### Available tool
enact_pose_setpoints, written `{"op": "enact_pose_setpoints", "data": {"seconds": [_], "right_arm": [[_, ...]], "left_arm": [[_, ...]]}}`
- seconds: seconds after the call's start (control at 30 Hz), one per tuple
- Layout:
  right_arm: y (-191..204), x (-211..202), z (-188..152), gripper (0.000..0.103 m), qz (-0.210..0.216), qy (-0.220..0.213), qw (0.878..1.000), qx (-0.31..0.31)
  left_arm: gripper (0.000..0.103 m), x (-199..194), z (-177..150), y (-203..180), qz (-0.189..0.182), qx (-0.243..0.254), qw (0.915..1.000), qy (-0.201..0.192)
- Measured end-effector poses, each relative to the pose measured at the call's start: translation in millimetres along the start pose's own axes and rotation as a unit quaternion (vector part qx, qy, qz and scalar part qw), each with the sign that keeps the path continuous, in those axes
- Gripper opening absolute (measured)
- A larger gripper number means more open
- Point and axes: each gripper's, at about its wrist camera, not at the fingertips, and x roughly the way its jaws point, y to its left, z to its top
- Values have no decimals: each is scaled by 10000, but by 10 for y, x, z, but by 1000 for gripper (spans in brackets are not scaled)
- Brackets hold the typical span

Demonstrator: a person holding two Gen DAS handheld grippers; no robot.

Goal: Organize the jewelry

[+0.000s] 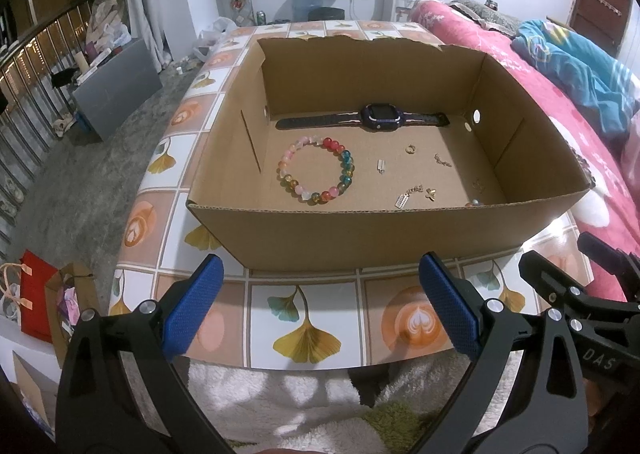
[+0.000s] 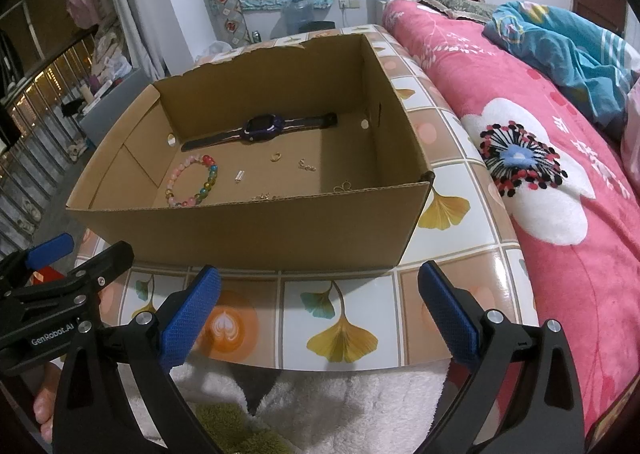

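We hold the left tool [image 1: 320,306] and right tool [image 2: 320,310] with fingers spread wide apart and empty, short of the cardboard box [image 1: 360,230] on the desk [image 1: 312,318]. Inside lie a beaded bracelet [image 1: 316,170], a watch [image 1: 374,117] and tiny charms [image 1: 408,196]. The bracelet looks light, its beads slick and rounded; we judge pinching across one side of the ring safest.

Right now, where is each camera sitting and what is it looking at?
Left wrist: on the open left gripper, facing the brown cardboard box head-on; the right gripper shows at right.
Right wrist: on the open right gripper, viewing the box from its right; the left gripper shows at left.
Shared: box, colourful bead bracelet, dark wristwatch.
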Motion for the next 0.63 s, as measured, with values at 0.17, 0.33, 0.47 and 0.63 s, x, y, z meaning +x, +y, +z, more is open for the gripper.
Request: {"op": "enact_pose_setpoints", "data": {"seconds": [0.17, 0.33, 0.47, 0.63], "right_arm": [[6, -1, 0, 96, -2, 1, 10000, 11], [9, 10, 4, 96, 4, 15, 10000, -8], [6, 10, 2, 96, 5, 0, 10000, 2], [7, 21, 5, 96, -4, 9, 10000, -6]], "left_arm": [[95, 5, -3, 9, 8, -11, 10000, 12], [95, 9, -6, 15, 0, -31, 10000, 28], [95, 6, -12, 13, -1, -30, 10000, 15], [95, 16, -10, 14, 7, -26, 10000, 38]]}}
